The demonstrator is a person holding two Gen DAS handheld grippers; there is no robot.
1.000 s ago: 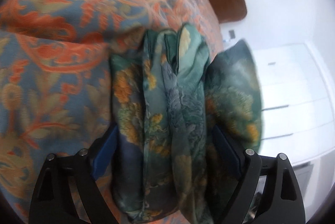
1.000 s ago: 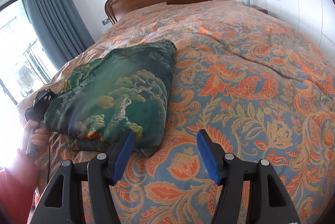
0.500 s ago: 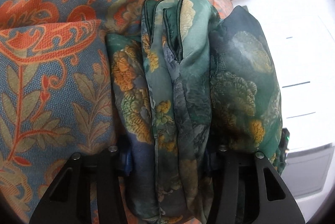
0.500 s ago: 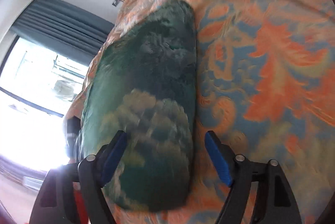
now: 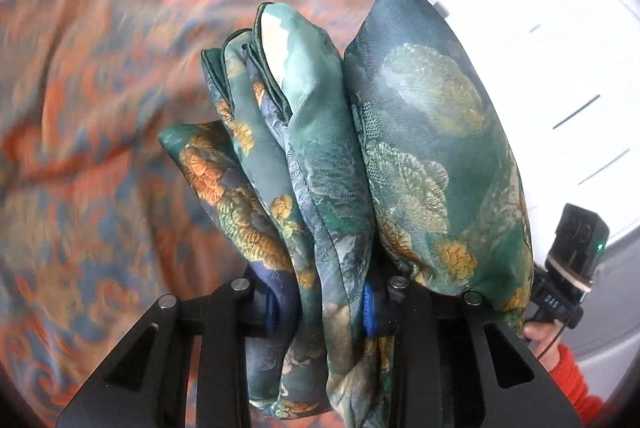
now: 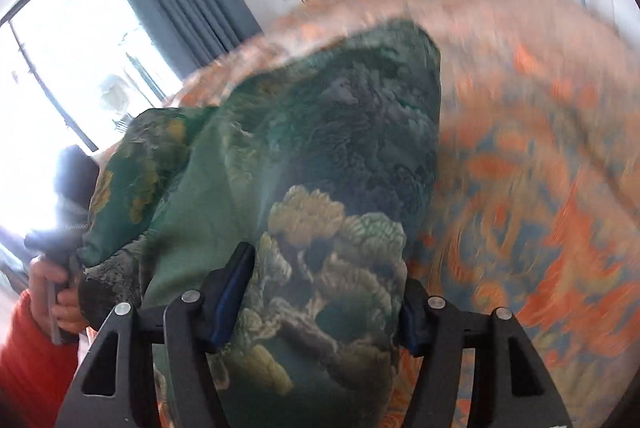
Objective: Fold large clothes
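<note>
The folded green garment (image 5: 360,164), a silky cloth printed with trees and clouds, now hangs bunched in several layers above the orange-and-blue patterned bedspread (image 5: 88,116), whereas a second ago it lay flat on the bed with both claws open around its near edge. The left gripper (image 5: 320,312) has just been closing and now pinches the middle folds of the bundle between its blue pads, with one outer fold bulging loose past its right finger. The right gripper (image 6: 316,304) has also just been closing, and its jaws now press on the wide end of the same bundle from both sides. Judging from this, the folding looks finished and the packet is being carried off the bed, probably to a resting place. The only writing is small white lettering on the other gripper's black handle (image 5: 560,292) in the left view, perhaps "DAS", too small to be sure; a hand in an orange sleeve (image 5: 576,384) holds it.
</note>
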